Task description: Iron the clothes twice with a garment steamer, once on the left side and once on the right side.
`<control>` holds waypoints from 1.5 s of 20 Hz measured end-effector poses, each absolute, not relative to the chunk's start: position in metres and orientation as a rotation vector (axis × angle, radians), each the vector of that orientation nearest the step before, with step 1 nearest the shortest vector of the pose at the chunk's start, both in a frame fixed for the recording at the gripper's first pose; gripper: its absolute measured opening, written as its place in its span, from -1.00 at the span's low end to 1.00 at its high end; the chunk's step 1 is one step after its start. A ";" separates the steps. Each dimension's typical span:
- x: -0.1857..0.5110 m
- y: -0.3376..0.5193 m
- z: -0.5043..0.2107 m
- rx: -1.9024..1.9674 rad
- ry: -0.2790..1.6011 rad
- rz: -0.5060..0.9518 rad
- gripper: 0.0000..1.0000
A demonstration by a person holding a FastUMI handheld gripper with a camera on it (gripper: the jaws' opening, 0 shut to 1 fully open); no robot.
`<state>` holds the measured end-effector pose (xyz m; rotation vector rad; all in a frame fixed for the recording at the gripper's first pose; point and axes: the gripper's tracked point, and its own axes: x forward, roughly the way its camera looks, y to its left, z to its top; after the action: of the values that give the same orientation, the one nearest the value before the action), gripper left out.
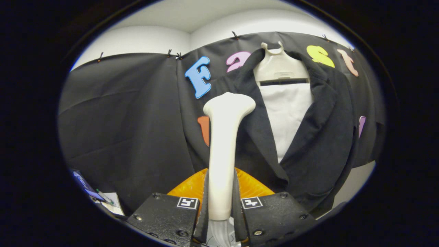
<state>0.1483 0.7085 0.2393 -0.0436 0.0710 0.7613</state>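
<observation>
A white garment steamer (223,144) stands upright between my fingers, its flared head at the top. My gripper (220,199) is shut on its handle, with both fingers pressed against its sides. Beyond it hangs a black jacket (319,137) on a white hanger board (281,67), with a white panel (287,116) showing between the open lapels. The steamer head sits just to the left of the jacket's left lapel, level with the chest; whether it touches the cloth I cannot tell.
An orange ribbed thing (250,187) lies low behind the steamer handle. At the lower left a small screen (84,187) and some papers (111,202) sit on a surface. A white wall (353,183) shows below the jacket hem at right.
</observation>
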 end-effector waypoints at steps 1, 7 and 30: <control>0.150 0.707 0.236 -0.048 0.077 0.757 -0.34; 0.152 0.697 0.214 -0.065 0.107 0.741 -0.34; 0.148 0.658 0.137 -0.073 0.244 0.731 -0.35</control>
<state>0.1483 0.6577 0.1366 -0.0735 0.2437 0.7313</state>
